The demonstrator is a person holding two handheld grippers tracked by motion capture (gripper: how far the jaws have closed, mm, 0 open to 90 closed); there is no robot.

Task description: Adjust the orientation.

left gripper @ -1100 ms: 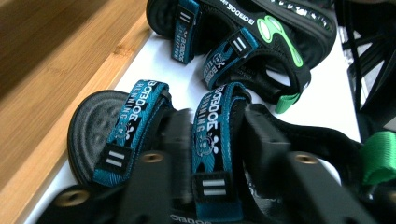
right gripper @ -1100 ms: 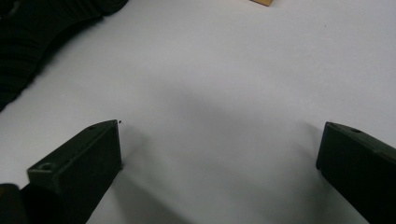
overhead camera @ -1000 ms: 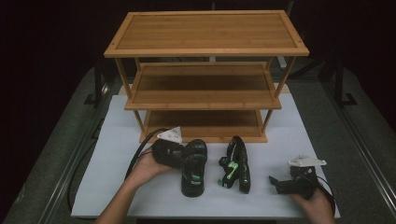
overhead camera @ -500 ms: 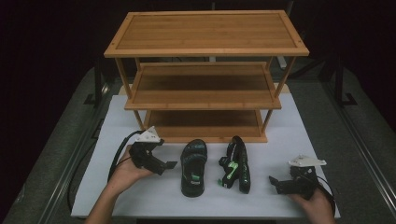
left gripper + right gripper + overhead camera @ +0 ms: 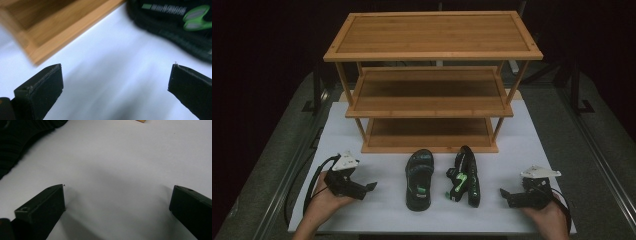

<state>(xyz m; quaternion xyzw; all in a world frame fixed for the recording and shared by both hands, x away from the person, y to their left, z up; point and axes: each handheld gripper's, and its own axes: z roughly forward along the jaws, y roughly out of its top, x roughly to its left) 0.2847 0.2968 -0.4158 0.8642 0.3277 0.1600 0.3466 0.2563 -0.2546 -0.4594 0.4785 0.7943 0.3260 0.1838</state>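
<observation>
Two black sandals with green trim lie on the white mat in front of a bamboo shelf [image 5: 432,55]. The left sandal [image 5: 419,175] lies flat, sole down; the right sandal [image 5: 464,175] rests on its side. My left gripper [image 5: 371,187] is at the mat's left, apart from the left sandal, and points toward it. Its jaws have just opened wide, and in the left gripper view the gripper [image 5: 116,82] has only bare mat between them, with the sandal [image 5: 175,22] ahead at upper right. At the mat's right, my right gripper [image 5: 503,192] stands open over bare mat [image 5: 117,205].
The shelf has three tiers, and its base [image 5: 50,32] stands just behind the sandals. The white mat [image 5: 382,210] ends close to both hands at the front edge. Black cables trail from each gripper. Dark floor and metal rails flank the table.
My left gripper has let go of the left sandal and drawn away to the left with its jaws wide. The sandal stays flat on the mat. My right gripper has kept still.
</observation>
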